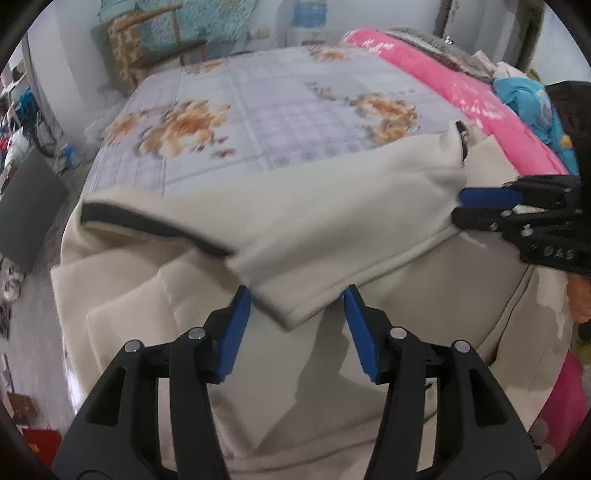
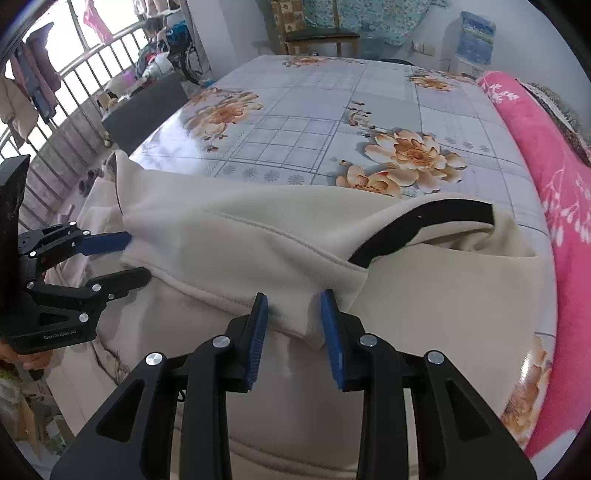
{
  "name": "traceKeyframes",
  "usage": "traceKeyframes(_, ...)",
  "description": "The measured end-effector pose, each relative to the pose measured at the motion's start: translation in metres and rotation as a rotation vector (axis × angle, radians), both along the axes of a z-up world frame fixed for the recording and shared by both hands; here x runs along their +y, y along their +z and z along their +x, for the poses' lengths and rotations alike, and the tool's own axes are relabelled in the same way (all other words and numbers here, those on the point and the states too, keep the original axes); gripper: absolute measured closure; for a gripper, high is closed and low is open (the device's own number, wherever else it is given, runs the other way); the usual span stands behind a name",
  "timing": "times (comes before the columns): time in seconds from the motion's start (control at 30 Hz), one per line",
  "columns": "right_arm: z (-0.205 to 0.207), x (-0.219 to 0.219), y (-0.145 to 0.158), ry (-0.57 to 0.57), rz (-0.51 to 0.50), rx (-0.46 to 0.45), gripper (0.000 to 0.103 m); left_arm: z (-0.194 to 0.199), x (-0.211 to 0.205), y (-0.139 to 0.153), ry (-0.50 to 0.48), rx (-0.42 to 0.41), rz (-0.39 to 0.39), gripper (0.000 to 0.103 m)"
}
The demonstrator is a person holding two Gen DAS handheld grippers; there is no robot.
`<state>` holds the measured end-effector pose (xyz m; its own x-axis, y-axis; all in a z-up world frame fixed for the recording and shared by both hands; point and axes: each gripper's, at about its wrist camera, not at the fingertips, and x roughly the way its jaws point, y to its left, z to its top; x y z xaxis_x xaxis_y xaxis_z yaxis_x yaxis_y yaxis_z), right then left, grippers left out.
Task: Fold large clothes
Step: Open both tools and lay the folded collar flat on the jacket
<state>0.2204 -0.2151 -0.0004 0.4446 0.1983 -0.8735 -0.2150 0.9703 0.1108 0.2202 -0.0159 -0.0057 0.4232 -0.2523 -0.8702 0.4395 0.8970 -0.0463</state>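
A large cream garment with a black collar band lies on the near end of the flowered table; a folded flap lies across its middle. It also shows in the right wrist view, with the black band. My left gripper is open, its blue pads either side of a folded corner of the flap without pinching it. My right gripper is open too, straddling another corner of the flap. Each gripper shows in the other's view, the right one and the left one.
The table's flowered cover stretches away beyond the garment. A pink blanket lies along the right edge, with blue clothing beyond it. A dark chair back stands at the table's left side, a wooden chair at the far end.
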Motion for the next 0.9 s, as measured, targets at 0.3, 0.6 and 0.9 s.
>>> traceKeyframes(0.3,-0.071,0.002,0.043,-0.002,0.043,-0.072,0.045,-0.050,0.070,0.044,0.106,-0.046,-0.102,0.049)
traceKeyframes(0.6,-0.148,0.038,0.008,0.051,0.150,-0.054,0.028,-0.139,0.125,0.037,0.205,-0.116,-0.139,0.044)
traceKeyframes(0.9,-0.158,0.058,-0.018,0.043,0.086,-0.112,0.021,-0.138,0.160,0.025,0.323,-0.172,-0.148,0.049)
